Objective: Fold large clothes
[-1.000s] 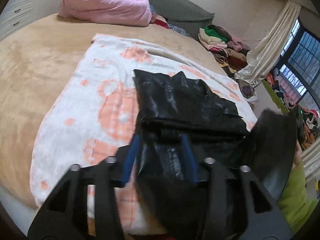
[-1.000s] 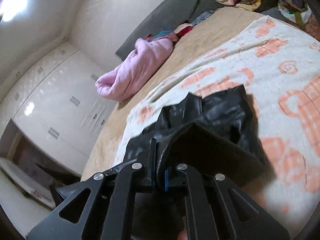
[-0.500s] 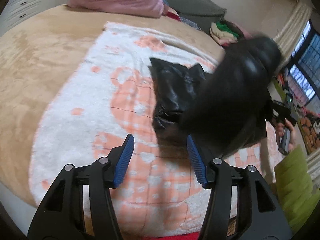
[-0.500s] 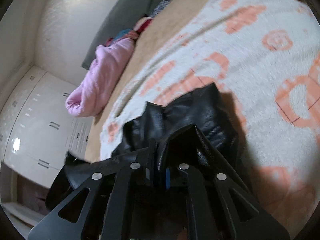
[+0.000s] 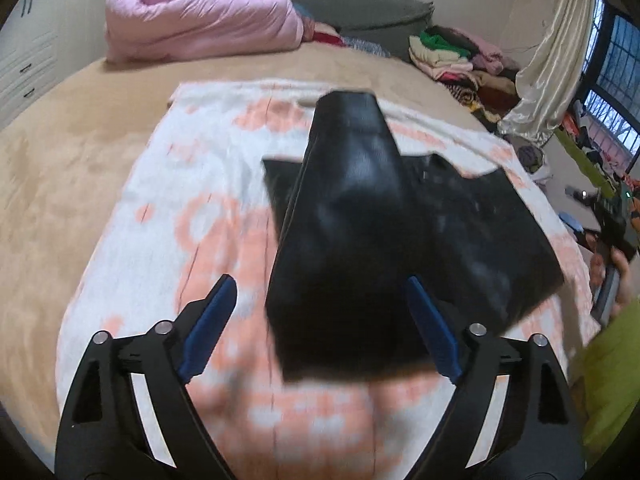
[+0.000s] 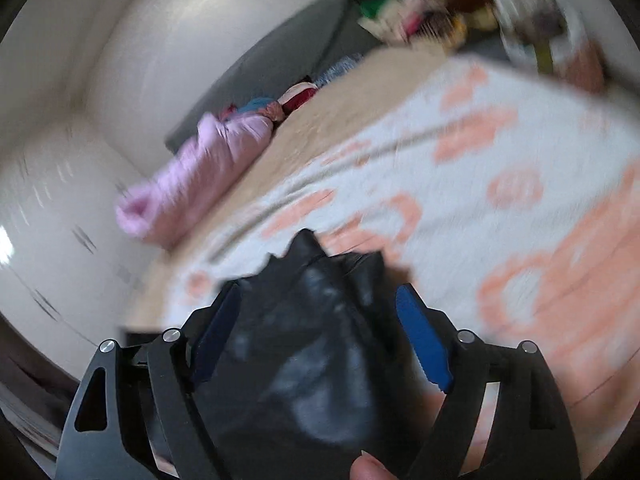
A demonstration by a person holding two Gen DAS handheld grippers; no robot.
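The black leather-look garment point(image 5: 360, 216) lies on the white and orange patterned blanket point(image 5: 192, 208), which covers the tan bed point(image 5: 60, 152). One long section of the garment extends toward the far blanket edge.

Left gripper point(image 5: 322, 324): fingers spread wide, having just been opening; the near garment edge sits between the blue pads point(image 5: 208, 324), which do not press on it.

Right gripper point(image 6: 320, 336): fingers likewise wide apart after just opening; bunched garment point(image 6: 312, 344) lies between them, unclamped. The image is blurred.

A pink quilt point(image 5: 200, 20) rests at the headboard end.

Soft daylight, fisheye warp, motion blur
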